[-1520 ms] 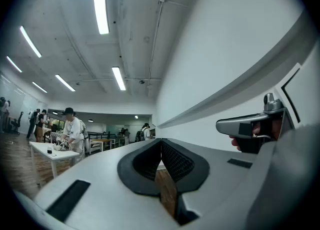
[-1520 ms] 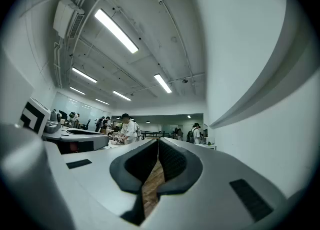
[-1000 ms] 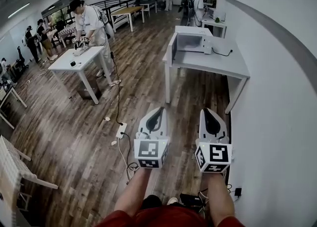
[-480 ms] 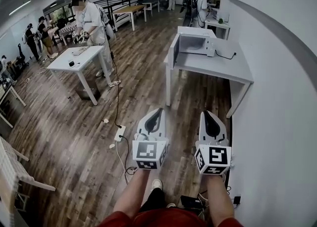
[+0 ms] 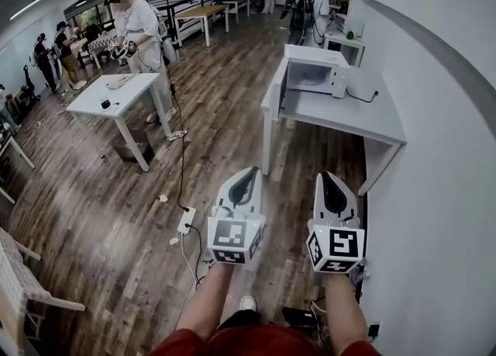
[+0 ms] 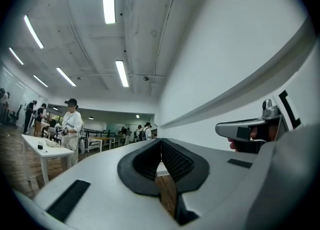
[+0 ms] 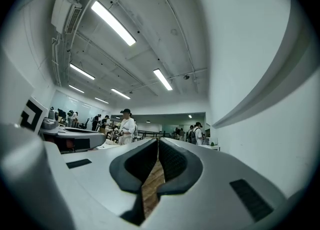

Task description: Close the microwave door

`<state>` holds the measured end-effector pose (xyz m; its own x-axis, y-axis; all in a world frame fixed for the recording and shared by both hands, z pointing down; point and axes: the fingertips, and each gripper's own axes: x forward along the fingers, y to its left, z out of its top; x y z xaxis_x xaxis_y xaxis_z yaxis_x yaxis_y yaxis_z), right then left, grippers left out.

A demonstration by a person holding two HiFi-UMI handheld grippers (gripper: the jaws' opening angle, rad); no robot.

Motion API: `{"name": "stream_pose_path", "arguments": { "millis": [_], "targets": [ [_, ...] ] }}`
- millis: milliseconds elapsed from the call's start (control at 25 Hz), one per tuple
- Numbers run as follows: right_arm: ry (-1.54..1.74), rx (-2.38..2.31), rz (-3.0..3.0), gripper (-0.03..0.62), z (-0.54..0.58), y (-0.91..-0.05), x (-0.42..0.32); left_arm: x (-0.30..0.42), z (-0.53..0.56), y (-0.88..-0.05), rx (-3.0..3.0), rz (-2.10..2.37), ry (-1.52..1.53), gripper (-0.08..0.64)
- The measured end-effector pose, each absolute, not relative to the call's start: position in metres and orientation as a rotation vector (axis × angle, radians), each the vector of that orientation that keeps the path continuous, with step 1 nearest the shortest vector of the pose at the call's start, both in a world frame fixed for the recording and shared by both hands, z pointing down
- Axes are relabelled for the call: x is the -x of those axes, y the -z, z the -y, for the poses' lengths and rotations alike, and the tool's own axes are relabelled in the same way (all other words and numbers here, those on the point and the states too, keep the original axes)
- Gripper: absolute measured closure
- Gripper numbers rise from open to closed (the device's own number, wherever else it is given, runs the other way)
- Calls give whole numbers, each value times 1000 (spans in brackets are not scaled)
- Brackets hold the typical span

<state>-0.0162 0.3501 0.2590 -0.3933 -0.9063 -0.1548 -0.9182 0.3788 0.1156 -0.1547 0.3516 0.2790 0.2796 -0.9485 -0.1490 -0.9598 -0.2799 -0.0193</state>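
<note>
A white microwave (image 5: 316, 67) stands on a grey table (image 5: 349, 112) against the right wall, far ahead of me. Its door (image 5: 282, 85) hangs open toward the left, showing the pale inside. My left gripper (image 5: 249, 171) and right gripper (image 5: 325, 177) are held side by side low in the head view, well short of the table and pointing toward it. Both are shut with nothing between the pads. In the left gripper view the left gripper (image 6: 161, 142) has its jaws meeting at the tip. The right gripper (image 7: 158, 142) looks the same in the right gripper view.
A white table (image 5: 108, 98) with a person (image 5: 139, 25) beside it stands at the left. A power strip (image 5: 187, 220) and a cable (image 5: 180, 164) lie on the wooden floor. The white wall (image 5: 442, 191) runs along the right. More tables and people are at the back.
The microwave table has come nearer and sits lower in the head view. Both grippers keep their place in the view, still shut. The person at the left table has shifted slightly.
</note>
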Motion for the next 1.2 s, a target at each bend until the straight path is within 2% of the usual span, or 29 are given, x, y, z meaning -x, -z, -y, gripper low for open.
{"name": "stream_pose_path", "arguments": {
  "millis": [480,840,1200],
  "targets": [
    [-281,1733,-2526,565,-271,-264,69,208,-267,-283,2456,-1781,-184,532],
    [-243,1729,-2517,565,-214,-279,72,214,-215,-297,2451,-1786,-150,532],
    [-236,1682,-2536,565,-112,-277,59,199,-116,-291,2411,-1825,-142,532]
  ]
}}
